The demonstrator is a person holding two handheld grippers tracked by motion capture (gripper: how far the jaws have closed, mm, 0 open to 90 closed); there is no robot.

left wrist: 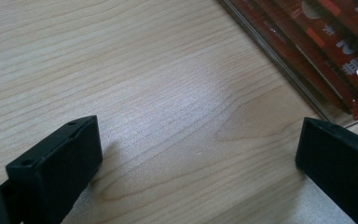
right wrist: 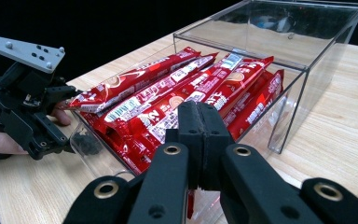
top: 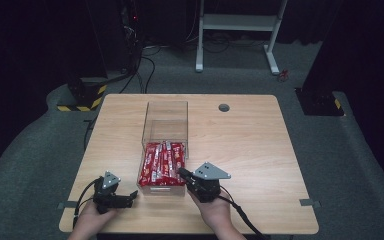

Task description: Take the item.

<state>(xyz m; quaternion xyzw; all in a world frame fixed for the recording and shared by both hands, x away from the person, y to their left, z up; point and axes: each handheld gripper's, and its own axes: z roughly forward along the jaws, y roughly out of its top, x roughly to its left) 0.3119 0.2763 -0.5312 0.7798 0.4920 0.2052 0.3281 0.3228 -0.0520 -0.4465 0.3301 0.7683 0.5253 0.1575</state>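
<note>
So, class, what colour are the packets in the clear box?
Red packets with white print, clearest in the right gripper view.

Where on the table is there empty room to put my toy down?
The bare table right of the clear box is widest, up to the small round hole. The strip left of the box is narrower. It's crowded near the front, around the red packets.

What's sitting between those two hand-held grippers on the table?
In the high view, the near end of the clear box, packed with red packets, lies between the left hand-held gripper and the right hand-held gripper.
</note>
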